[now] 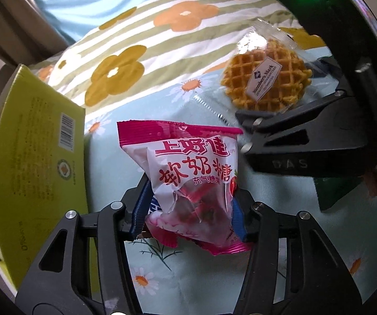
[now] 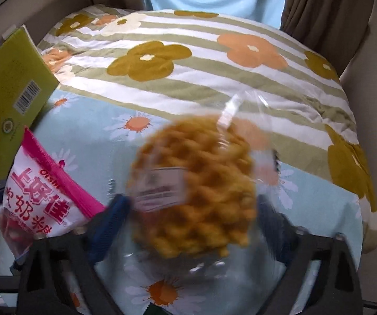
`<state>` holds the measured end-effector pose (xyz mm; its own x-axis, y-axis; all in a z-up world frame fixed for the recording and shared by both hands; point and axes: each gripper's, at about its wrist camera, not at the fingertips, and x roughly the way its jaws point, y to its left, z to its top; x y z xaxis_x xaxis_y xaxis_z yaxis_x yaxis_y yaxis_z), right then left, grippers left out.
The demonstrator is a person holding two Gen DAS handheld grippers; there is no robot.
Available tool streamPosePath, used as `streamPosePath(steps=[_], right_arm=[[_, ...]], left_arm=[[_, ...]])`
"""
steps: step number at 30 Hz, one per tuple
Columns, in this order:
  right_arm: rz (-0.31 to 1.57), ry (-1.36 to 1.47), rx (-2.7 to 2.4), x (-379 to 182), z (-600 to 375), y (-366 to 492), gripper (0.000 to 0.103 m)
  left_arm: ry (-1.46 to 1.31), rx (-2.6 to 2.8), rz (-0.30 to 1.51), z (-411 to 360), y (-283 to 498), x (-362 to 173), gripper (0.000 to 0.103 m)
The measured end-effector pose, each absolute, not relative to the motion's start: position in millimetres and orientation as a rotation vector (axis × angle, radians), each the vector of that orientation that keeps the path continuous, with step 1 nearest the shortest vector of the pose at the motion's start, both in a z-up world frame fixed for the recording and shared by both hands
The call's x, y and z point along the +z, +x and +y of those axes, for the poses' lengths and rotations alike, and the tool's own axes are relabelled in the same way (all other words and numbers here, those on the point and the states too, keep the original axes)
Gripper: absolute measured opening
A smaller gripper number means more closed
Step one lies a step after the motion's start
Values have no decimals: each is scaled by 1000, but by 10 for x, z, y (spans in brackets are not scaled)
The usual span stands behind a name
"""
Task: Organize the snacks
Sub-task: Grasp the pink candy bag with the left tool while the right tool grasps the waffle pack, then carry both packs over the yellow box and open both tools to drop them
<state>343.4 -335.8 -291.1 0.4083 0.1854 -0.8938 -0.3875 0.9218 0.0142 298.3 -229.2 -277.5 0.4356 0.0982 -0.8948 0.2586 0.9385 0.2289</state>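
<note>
Bed cover [image 1: 183, 270]: pale blue with daisies, under everything.
Quilt [image 2: 201, 60]: striped, flowered, lying behind the snacks.
Green box [image 1: 38, 162]: cardboard, at the left edge.
Candy bag [image 1: 191, 181]: pink and white, pinched between the left gripper's [image 1: 188, 218] blue pads.
Waffle pack [image 2: 196, 197]: clear wrapper, blurred, between the right gripper's [image 2: 191, 223] half-closed fingers; whether they press it, I cannot tell.
</note>
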Motion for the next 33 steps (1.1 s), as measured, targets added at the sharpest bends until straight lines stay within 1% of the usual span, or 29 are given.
streamPosePath(steps=[1,3,6,12,17,25,33], right_arm=[[1085,-206,370,-2892,-3367,3420,54],[1086,-172,387,-2849,-3404,3412,48],[1078,-153,382,-2833,-3421,3377,45],[1052,-119,385,-2691,-3442,3252,44],[1013,-60,360,-2377,-3560,3143,44],[920,-10,338,-1626,-3698,2913,44],[829,-19,343,-996,-3499,2699,44]], left_arm=[[360,-103,1117,-2293,2978,-2758,48],[359,-104,1113,-2290,2970,-2748,48],[347,-107,1118,-2274,2962,-2740,48],[323,-112,1095,-2230,2933,-2628,48],[301,-120,1060,-2225,2858,-2423,48],[243,-130,957,-2132,2729,-1821,48],[190,-106,842,-1703,2630,-1150,48]])
